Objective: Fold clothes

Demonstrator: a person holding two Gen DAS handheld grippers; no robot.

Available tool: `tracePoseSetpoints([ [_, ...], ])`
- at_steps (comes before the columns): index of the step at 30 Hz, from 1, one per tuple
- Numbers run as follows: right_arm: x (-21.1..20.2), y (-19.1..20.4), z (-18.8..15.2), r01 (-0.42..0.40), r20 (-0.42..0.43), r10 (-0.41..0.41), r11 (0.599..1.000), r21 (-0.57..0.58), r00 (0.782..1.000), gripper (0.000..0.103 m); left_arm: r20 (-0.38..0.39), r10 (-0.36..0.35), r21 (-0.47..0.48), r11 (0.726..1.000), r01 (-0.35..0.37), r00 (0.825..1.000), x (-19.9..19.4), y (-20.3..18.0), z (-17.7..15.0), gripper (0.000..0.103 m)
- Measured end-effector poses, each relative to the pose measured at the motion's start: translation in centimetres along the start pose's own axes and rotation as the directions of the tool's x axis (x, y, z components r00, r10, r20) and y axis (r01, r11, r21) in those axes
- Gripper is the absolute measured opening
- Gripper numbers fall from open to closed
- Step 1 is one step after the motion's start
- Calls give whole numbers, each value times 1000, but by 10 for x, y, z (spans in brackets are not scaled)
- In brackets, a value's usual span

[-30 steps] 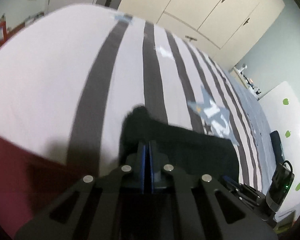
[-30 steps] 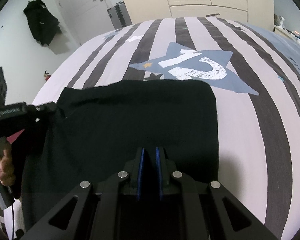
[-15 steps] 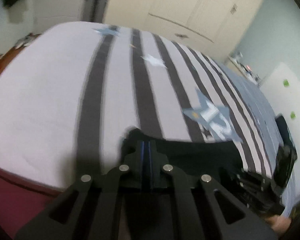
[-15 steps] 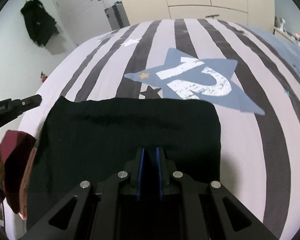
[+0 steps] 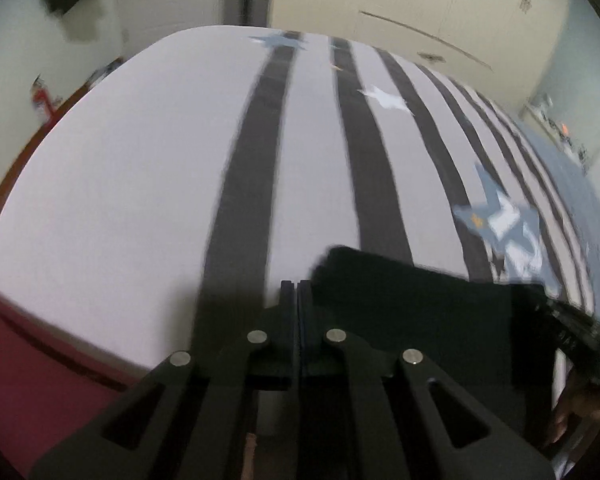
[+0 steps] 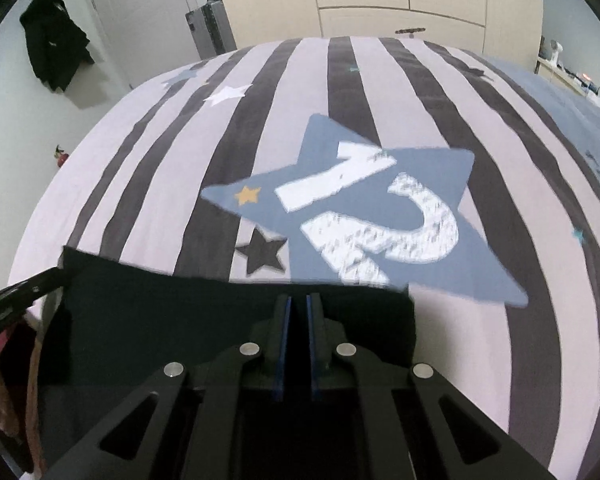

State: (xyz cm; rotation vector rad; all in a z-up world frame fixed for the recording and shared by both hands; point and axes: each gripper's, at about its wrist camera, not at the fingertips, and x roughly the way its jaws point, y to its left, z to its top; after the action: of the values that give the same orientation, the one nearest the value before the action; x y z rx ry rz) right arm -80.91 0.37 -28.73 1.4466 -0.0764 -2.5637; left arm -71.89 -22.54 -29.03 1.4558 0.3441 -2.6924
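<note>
The black garment (image 6: pixel 228 312) lies along the near edge of the striped bed (image 6: pixel 480 352). Both tongs, left (image 5: pixel 298 288) and right (image 6: pixel 298 300), are pinched on its hem, apparently to drag it flat.

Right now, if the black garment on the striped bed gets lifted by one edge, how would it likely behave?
The black garment would probably droop: it lies flat and limp on the bedspread. It looks thin, so likely light. It would likely drag rather than slide freely on the fabric bedspread, so its folded layers might shift.
</note>
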Motion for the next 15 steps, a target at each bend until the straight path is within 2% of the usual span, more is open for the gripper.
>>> tracePoseSetpoints([
  [2, -1, -3, 10, 19, -4, -19, 1000, 5, 1000, 6, 9, -14, 4, 1000, 14, 1000, -6, 0, 0, 2],
  [4, -14, -7, 17, 16, 40, -16, 1000, 16, 999, 8, 23, -44, 48, 998, 43, 999, -14, -6, -2, 2],
  [7, -41, -9, 16, -45, 94, 43, 999, 23, 995, 9, -1, -121, 139, 983, 120, 993, -24, -26, -18, 2],
  [10, -72, -3, -8, -68, 124, 69, 998, -16, 990, 9, -37, -186, 188, 964, 190, 982, -36, -30, -33, 2],
  [12, -92, 4, -34, -83, 140, 88, 996, -41, 986, 9, -44, -214, 222, 950, 219, 976, -51, -48, -49, 2],
  [15, -115, 12, -79, -107, 128, 113, 993, -52, 985, 9, -44, -219, 286, 932, 223, 975, -82, -42, -86, 2],
])
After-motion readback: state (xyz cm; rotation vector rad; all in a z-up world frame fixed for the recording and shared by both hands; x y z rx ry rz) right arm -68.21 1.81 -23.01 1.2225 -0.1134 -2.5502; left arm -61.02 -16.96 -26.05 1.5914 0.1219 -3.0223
